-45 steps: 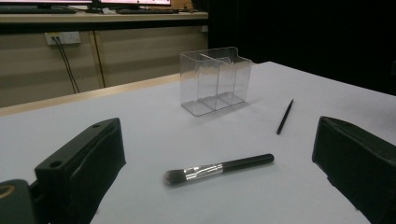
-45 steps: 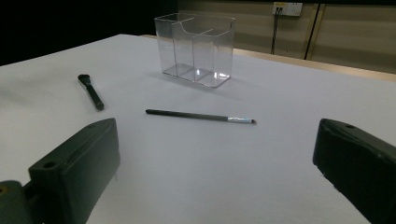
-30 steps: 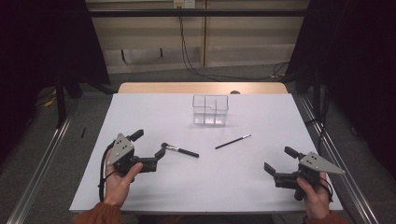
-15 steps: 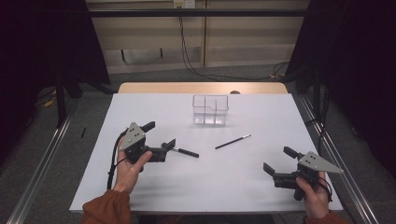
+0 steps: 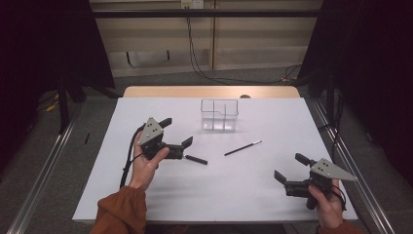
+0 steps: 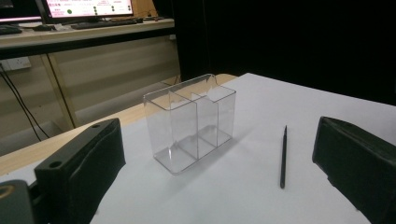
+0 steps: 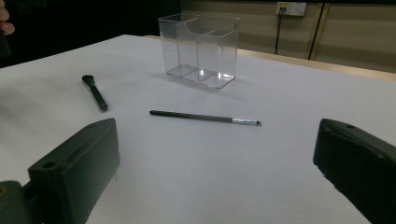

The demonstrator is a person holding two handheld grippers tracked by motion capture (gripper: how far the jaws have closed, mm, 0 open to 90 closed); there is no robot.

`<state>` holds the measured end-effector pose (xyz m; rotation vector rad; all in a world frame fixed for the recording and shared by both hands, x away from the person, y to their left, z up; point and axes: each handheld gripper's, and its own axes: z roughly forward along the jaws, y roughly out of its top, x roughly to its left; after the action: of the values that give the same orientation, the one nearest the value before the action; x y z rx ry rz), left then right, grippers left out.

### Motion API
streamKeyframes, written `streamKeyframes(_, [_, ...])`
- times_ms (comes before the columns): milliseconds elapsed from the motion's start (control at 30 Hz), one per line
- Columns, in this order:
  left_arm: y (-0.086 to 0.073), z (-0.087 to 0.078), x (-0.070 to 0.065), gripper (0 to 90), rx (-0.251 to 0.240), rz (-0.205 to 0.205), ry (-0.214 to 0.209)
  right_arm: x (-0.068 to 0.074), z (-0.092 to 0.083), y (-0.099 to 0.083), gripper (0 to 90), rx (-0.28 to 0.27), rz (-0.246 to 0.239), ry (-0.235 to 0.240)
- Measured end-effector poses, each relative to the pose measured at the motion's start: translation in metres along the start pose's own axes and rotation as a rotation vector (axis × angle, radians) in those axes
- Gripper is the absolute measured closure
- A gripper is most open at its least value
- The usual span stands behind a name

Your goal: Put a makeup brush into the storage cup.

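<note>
A clear plastic organiser (image 5: 219,115) with several compartments stands at the back middle of the white table (image 5: 146,204). A thin black brush (image 5: 242,148) lies in front of it. A short thick black brush (image 5: 195,159) lies left of that, one end under my left gripper (image 5: 176,132). That gripper is held above the table, open and empty, facing the organiser (image 6: 191,121) and the thin brush (image 6: 283,156). My right gripper (image 5: 290,167) rests open and empty near the front right, facing the thin brush (image 7: 203,117), the short brush (image 7: 95,92) and the organiser (image 7: 200,49).
A wooden strip (image 5: 209,91) runs along the table's far edge. Metal rails (image 5: 44,165) flank both sides. Cables (image 5: 195,53) hang behind, and a desk with monitors (image 6: 88,9) stands beyond the table. White surface lies bare between the grippers.
My left gripper has moved forward and to the right, ending over the near end of the short brush. The right gripper and the objects have stayed put.
</note>
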<state>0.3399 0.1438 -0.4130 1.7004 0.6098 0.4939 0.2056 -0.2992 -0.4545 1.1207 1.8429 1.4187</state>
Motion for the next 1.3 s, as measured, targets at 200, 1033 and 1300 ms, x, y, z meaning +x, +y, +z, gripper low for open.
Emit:
streamKeyframes(200, [0.001, 0.014, 0.004, 2.5, 0.034, -0.007, -0.002, 0.001, 0.001, 0.0, 0.0, 0.004, 0.004, 0.004])
streamKeyframes(1033, [0.016, 0.032, 0.021, 3.4, 0.343, 0.063, -0.108, 0.001, 0.001, -0.001, 0.0, 0.007, 0.009, 0.008])
streamKeyframes(1300, [0.018, 0.043, 0.023, 5.9, 0.513, 0.12, -0.204, 0.001, 0.001, -0.001, 0.0, 0.01, 0.006, 0.01])
